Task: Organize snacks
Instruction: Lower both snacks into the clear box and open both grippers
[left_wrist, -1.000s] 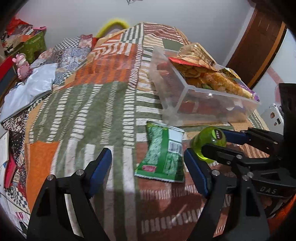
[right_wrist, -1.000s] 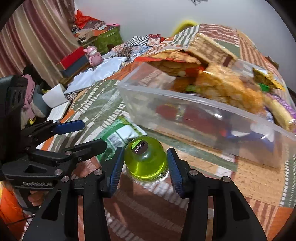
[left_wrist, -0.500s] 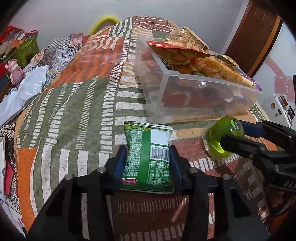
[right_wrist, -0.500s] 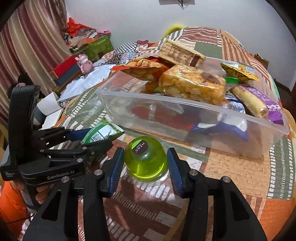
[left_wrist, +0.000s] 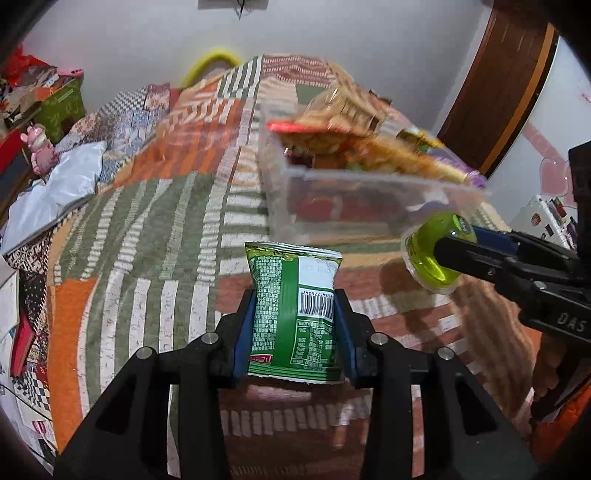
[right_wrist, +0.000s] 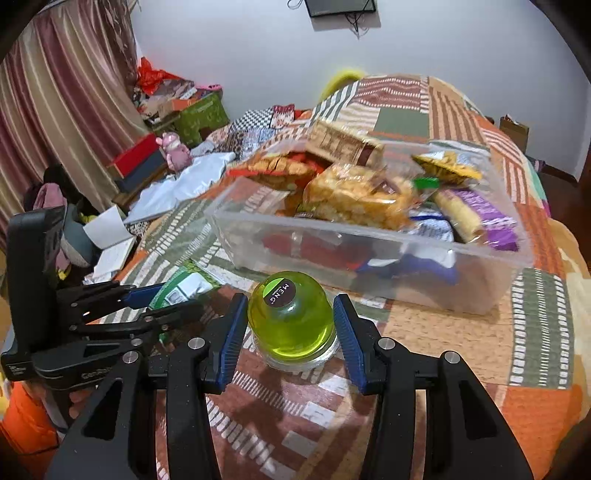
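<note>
The right gripper (right_wrist: 290, 325) clasps a green jelly cup (right_wrist: 291, 321) between its blue pads, above the patchwork bedspread (right_wrist: 535, 314). Just behind stands a clear plastic bin (right_wrist: 369, 254) heaped with snack packets. At left, the left gripper (right_wrist: 159, 306) pinches a green snack bag (right_wrist: 184, 286).

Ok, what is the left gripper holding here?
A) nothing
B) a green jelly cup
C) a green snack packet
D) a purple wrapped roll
C: the left gripper has its blue pads pressed on both sides of the green snack packet; the jelly cup sits in the right gripper.
</note>
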